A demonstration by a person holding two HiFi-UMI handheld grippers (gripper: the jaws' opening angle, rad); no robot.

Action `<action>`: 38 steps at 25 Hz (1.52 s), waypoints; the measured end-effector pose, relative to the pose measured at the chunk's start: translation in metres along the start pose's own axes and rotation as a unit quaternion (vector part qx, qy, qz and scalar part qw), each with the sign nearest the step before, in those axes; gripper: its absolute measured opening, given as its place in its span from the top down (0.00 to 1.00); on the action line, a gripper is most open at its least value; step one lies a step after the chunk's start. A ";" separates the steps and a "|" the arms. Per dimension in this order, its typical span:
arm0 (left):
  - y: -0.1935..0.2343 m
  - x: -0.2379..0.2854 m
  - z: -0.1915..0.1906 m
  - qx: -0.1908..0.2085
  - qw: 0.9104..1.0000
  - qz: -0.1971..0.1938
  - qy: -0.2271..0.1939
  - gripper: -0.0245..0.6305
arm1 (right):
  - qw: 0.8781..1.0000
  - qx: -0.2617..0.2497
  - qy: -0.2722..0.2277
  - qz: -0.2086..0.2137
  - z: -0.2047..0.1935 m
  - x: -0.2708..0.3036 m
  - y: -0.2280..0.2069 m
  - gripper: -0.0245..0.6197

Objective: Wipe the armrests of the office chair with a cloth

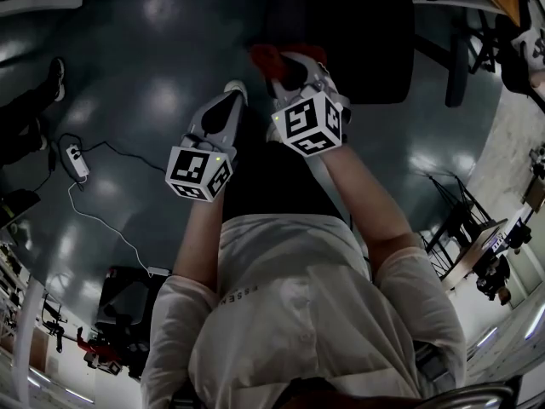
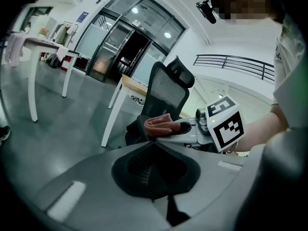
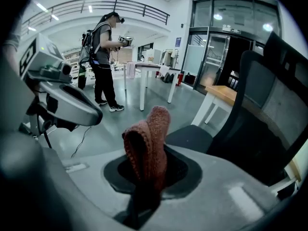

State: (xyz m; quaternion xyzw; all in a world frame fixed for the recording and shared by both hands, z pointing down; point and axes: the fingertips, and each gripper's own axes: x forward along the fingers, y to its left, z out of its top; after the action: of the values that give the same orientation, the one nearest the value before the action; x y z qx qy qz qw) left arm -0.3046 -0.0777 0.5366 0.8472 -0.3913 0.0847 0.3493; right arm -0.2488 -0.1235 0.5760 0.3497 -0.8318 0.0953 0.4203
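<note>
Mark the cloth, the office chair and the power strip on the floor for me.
cloth [image 3: 148, 146]: right gripper view, on its upright fold.
office chair [image 3: 262, 90]: right gripper view, on the backrest.
power strip [image 1: 77, 161]: head view, on its white body.

The head view is dim, with pale glare spots on the dark floor [image 1: 153, 58], while both gripper views are bright, bowed and black-vignetted at the edges, the cloth [image 3: 147, 143] in sharp focus.
</note>
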 end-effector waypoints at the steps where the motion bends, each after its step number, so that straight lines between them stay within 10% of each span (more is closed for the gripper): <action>1: -0.004 -0.002 -0.003 0.000 1.000 0.003 -0.003 0.94 | 1.000 0.000 -0.002 0.005 -0.004 -0.005 0.007 0.88; 13: -0.038 -0.020 -0.031 0.008 1.000 0.023 -0.017 0.94 | 0.994 0.043 -0.023 0.095 -0.048 -0.063 0.076 0.88; 25: -0.025 0.022 0.005 0.039 0.999 -0.001 0.003 0.94 | 0.988 0.133 -0.056 -0.049 -0.054 -0.036 -0.103 0.88; 38: 0.002 0.058 0.017 0.047 0.997 -0.042 0.048 0.94 | 0.996 0.085 -0.035 -0.023 -0.035 0.058 -0.143 0.88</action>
State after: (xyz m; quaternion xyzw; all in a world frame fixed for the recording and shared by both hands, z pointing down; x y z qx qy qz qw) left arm -0.2695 -0.1248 0.5493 0.8734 -0.3334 0.1291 0.3307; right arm -0.1552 -0.2423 0.6225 0.4063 -0.8267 0.1432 0.3619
